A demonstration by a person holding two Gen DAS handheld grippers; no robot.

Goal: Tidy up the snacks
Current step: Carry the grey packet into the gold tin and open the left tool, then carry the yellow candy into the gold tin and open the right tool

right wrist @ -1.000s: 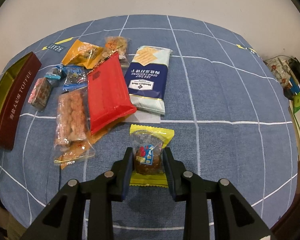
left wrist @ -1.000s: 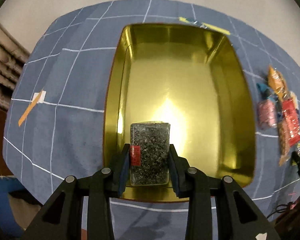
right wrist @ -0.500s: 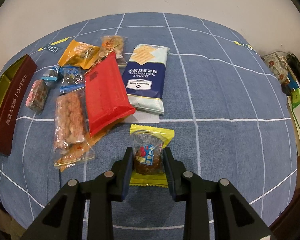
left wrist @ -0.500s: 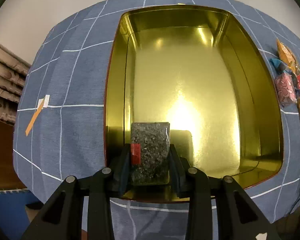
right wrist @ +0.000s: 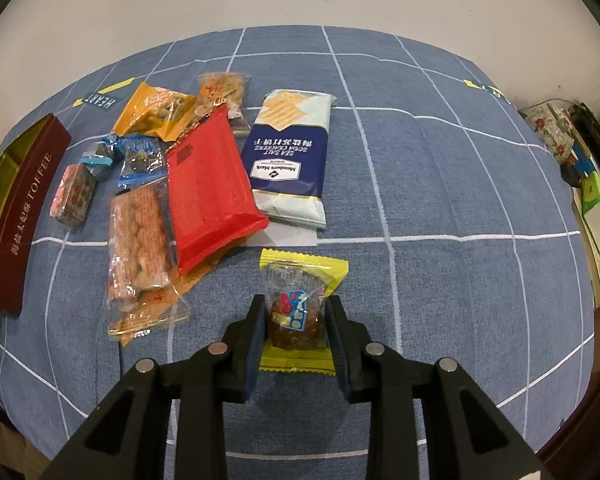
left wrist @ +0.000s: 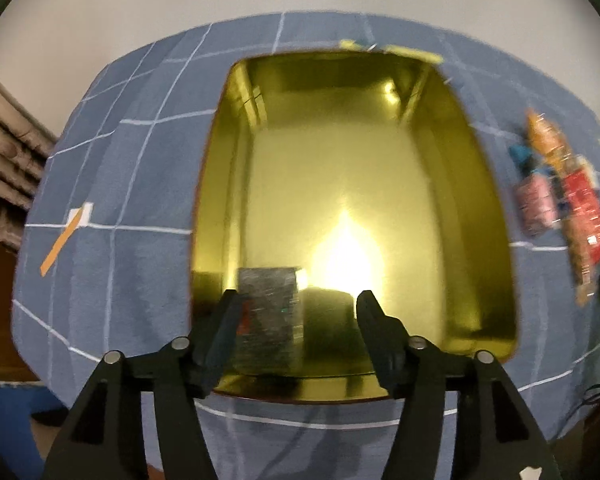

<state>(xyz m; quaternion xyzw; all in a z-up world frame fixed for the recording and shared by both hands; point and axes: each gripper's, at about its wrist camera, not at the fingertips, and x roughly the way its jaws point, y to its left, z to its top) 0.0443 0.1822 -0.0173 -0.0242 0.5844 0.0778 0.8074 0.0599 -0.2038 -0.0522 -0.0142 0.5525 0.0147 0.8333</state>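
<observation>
While the left gripper has just been opening, its jaws now wide, the dark speckled packet (blurred) lies freed in the gold tin's near corner, against one jaw; dragging out is risked. A yellow-edged sweet is clamped by the right gripper.

tin: glossy gold inside, dark red outside with pale lettering
cloth: blue-grey with a grid of thin white lines
dark snack block: speckled black and grey, small red patch
left gripper: black fingers
right gripper: black fingers
candy wrapper: yellow ends, clear middle, brown sweet, blue and red print
cracker pack: navy band with white text, pale mint ends
flat packet: plain bright red
peanut snack bag: clear with orange print
small box: pink and red
</observation>
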